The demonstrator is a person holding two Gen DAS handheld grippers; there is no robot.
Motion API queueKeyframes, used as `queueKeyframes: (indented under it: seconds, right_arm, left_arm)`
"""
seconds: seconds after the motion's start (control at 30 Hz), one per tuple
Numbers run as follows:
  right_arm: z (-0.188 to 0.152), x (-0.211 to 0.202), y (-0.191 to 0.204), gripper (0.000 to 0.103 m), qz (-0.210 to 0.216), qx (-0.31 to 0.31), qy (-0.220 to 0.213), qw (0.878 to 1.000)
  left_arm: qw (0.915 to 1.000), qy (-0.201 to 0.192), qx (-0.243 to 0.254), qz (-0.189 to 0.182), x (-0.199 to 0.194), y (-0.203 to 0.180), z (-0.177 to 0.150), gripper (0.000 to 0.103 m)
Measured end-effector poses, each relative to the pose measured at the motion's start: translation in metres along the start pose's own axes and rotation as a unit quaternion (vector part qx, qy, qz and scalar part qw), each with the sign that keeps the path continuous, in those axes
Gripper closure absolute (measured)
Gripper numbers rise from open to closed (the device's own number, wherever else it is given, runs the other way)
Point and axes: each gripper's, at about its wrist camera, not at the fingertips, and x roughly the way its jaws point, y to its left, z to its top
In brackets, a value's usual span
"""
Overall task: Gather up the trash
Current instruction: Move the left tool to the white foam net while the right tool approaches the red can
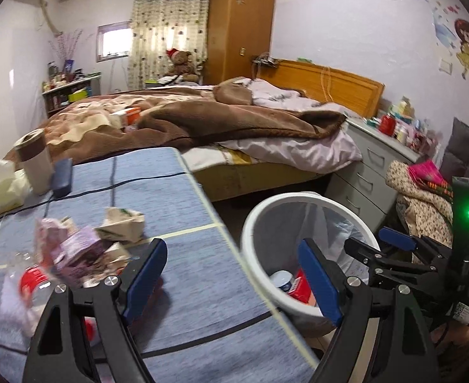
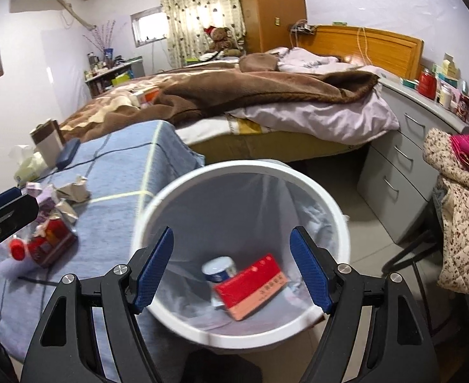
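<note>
Fingers spread on both sides, nothing between pads. Left gripper [image 1: 234,284] released, empty, straddling the edge of the blue-covered table [image 1: 157,198]. Right gripper [image 2: 231,268] released, empty, hanging over the white bin [image 2: 157,198].

Already down in the bin, below and between the right fingers: red box [image 2: 250,285] and a small white-and-blue can [image 2: 219,268]. Bin liner thin, translucent.

Remaining trash in a heap on the table, just left of the left-hand finger of the left gripper [image 1: 145,274]:
- crumpled purple carton [image 1: 78,252], beyond that fingertip. Light, crushable, holds shape somewhat. Probably best pinched across a flattened fold.
- torn green-and-white paper carton [image 1: 122,223], farther ahead of the same finger. Very light, floppy; grab the thick folded body, not a loose flap.
- clear plastic bottle with red cap [image 2: 18,249], far left of the right fingers, close under the left gripper's tip. Looks empty, so light; smooth and likely slippery, may roll. Take across the body near the cap.
- dark red packet [image 2: 54,241] beside the bottle. Blurred, material unclear.

Tissue pack [image 1: 4,188], cup [image 1: 34,162] and dark case [image 1: 62,177] far ahead-left; likely not trash.
</note>
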Motion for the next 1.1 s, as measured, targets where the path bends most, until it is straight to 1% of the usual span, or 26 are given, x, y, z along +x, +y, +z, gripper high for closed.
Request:
queueKeyframes:
  seconds: [0.23,0.4,0.5,0.6,0.67,0.73,0.83,0.93,1.0,1.1]
  right_arm:
    - [0.002,-0.002,0.038,0.026,0.033,-0.021,-0.01,0.999]
    - [0.003,0.003,0.061,0.026,0.057,-0.029,-0.007,0.998]
    - [0.002,0.009,0.076,0.026,0.069,-0.034,0.001,0.997]
    - [0.001,0.015,0.094,0.026,0.083,-0.042,0.009,0.996]
    - [-0.001,0.02,0.104,0.026,0.092,-0.042,0.017,0.995]
    - [-0.003,0.023,0.113,0.026,0.102,-0.042,0.025,0.994]
    - [-0.005,0.029,0.129,0.026,0.114,-0.049,0.037,0.992]
    - [-0.006,0.036,0.141,0.026,0.117,-0.047,0.05,0.991]
    - [-0.007,0.04,0.148,0.026,0.119,-0.044,0.058,0.99]
    - [-0.008,0.045,0.155,0.026,0.11,-0.047,0.064,0.991]
  left_arm:
    - [0.9981,-0.014,-0.037,0.047,-0.025,0.047,-0.011,0.018]
    - [0.9944,-0.02,-0.069,0.078,-0.04,0.085,-0.021,0.017]
    - [0.99,-0.019,-0.087,0.109,-0.046,0.11,-0.027,0.017]
    - [0.9863,-0.021,-0.104,0.126,-0.052,0.134,-0.033,0.017]
    - [0.9823,-0.017,-0.121,0.142,-0.055,0.151,-0.037,0.017]
    - [0.9786,-0.014,-0.141,0.149,-0.059,0.169,-0.043,0.017]
    - [0.973,-0.01,-0.156,0.17,-0.064,0.189,-0.051,0.017]
    - [0.9686,-0.01,-0.18,0.172,-0.068,0.211,-0.06,0.017]
    - [0.9649,-0.013,-0.188,0.182,-0.07,0.221,-0.064,0.017]
    - [0.9615,0.004,-0.207,0.181,-0.067,0.238,-0.072,0.017]
